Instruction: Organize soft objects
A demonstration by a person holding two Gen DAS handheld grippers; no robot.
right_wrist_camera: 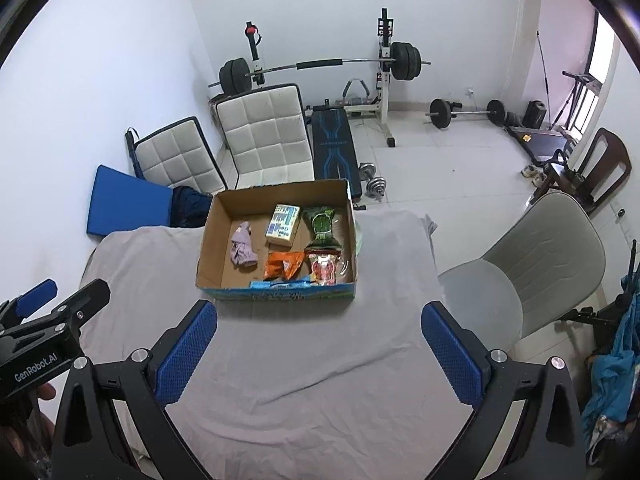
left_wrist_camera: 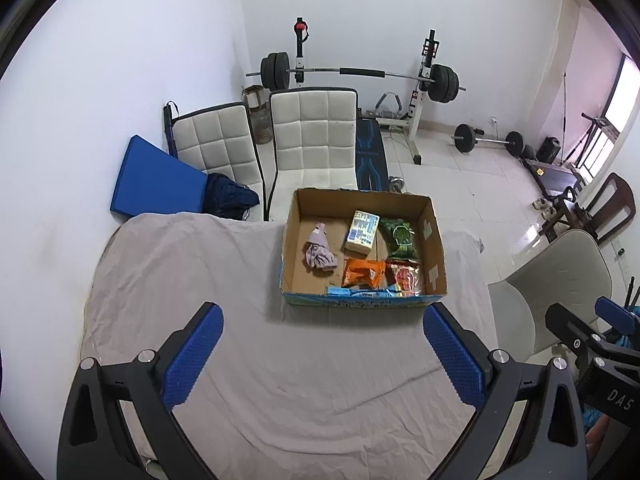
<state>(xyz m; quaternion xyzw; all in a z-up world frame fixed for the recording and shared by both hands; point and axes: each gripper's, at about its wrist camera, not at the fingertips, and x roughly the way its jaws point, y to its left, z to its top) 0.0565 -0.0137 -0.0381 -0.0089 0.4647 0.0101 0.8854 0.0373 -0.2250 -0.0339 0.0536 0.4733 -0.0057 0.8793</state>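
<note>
A cardboard box (left_wrist_camera: 430, 236) (right_wrist_camera: 210, 248) stands at the far side of the cloth-covered table (left_wrist_camera: 200, 280) (right_wrist_camera: 380, 280). Inside lie a lilac cloth (left_wrist_camera: 319, 251) (right_wrist_camera: 242, 249), a pale tissue pack (left_wrist_camera: 362, 232) (right_wrist_camera: 283, 225), a green packet (left_wrist_camera: 401, 237) (right_wrist_camera: 322, 227), an orange packet (left_wrist_camera: 363, 273) (right_wrist_camera: 283, 265), a red packet (left_wrist_camera: 405, 277) (right_wrist_camera: 325, 268) and a blue packet (left_wrist_camera: 362, 291) (right_wrist_camera: 280, 282) along the near wall. My left gripper (left_wrist_camera: 323, 356) is open and empty, short of the box. My right gripper (right_wrist_camera: 319, 354) is open and empty too.
Two white padded chairs (left_wrist_camera: 312, 136) (right_wrist_camera: 268, 136) and a blue mat (left_wrist_camera: 156, 180) stand behind the table. A grey chair (left_wrist_camera: 560, 280) (right_wrist_camera: 540, 264) is at the right. A barbell rack (left_wrist_camera: 360, 74) and weights are at the back.
</note>
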